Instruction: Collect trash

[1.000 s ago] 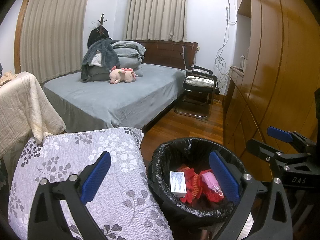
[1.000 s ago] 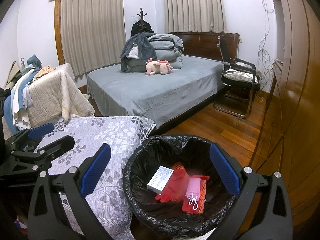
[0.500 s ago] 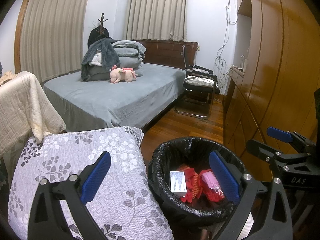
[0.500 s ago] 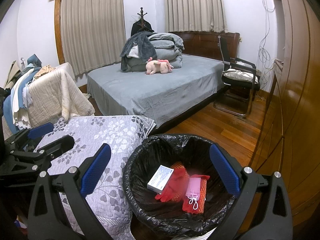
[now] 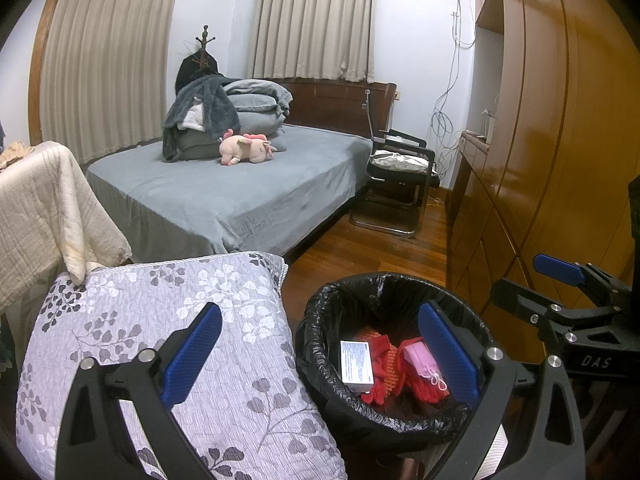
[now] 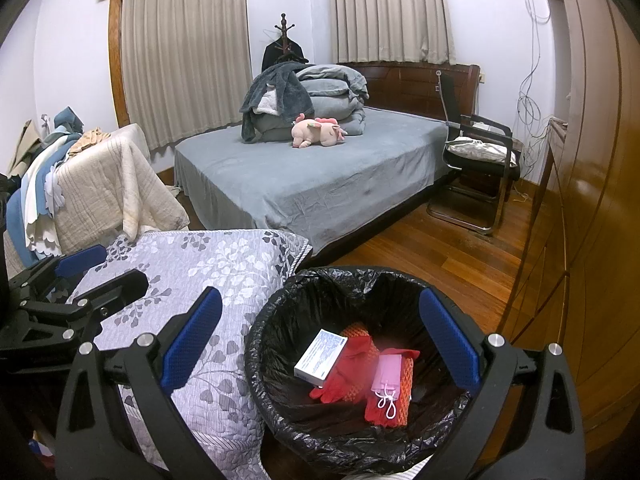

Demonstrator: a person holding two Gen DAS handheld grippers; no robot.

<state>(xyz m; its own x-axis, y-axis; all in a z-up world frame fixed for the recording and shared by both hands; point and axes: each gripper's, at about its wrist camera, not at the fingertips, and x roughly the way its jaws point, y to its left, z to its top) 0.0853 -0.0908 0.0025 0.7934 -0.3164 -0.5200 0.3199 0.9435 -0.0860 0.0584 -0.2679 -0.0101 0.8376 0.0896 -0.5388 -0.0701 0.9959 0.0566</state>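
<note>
— What is the bin bag (image 6: pixel 352 436) at the bottom middle made of?

— Thin black plastic, shiny and crinkly. Inside it lie a smooth paper box (image 6: pixel 321 357), red cloth gloves (image 6: pixel 343 376) and a soft pink mask (image 6: pixel 387 373).

— And the blue pads (image 6: pixel 191 342) low in the frame?

— Rough, bumpy blue rubber or plastic on matt black plastic arms, with shiny metal bolts.

— The right side of the frame?

— A glossy brown wooden wardrobe (image 5: pixel 560 140). The floor (image 6: pixel 452 260) is shiny wood too.

— The lower left?

— A stitched cloth quilt (image 5: pixel 152 332), grey with leaves. The bed cover (image 5: pixel 240 196) in the middle looks like soft, matt cloth.
</note>
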